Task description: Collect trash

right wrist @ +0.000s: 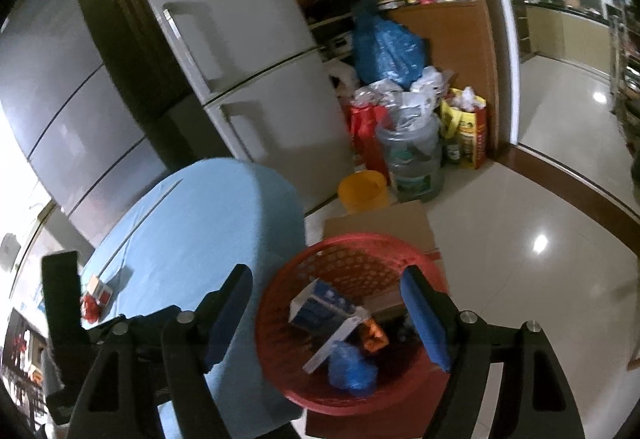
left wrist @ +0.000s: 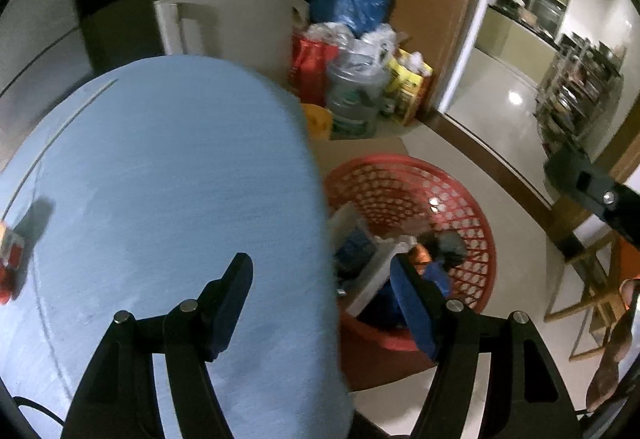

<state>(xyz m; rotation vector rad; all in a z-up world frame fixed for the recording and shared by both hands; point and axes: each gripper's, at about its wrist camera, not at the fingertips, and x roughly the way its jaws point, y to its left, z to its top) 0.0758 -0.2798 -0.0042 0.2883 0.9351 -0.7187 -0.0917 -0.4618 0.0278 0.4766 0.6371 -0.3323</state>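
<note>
Red basket sits just beyond the right gripper, whose jaws are spread and empty, so drops go straight in; it already holds cartons and a blue bag. Left gripper is likewise spread and empty at the blue table edge; remaining red wrapper lies far to its left

Dim, blurred fisheye views; floor glare.

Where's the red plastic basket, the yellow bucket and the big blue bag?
Red plastic basket (right wrist: 276,343), right wrist view, left rim.
Yellow bucket (right wrist: 362,191), right wrist view, front wall.
Big blue bag (right wrist: 386,49), right wrist view, middle.
</note>
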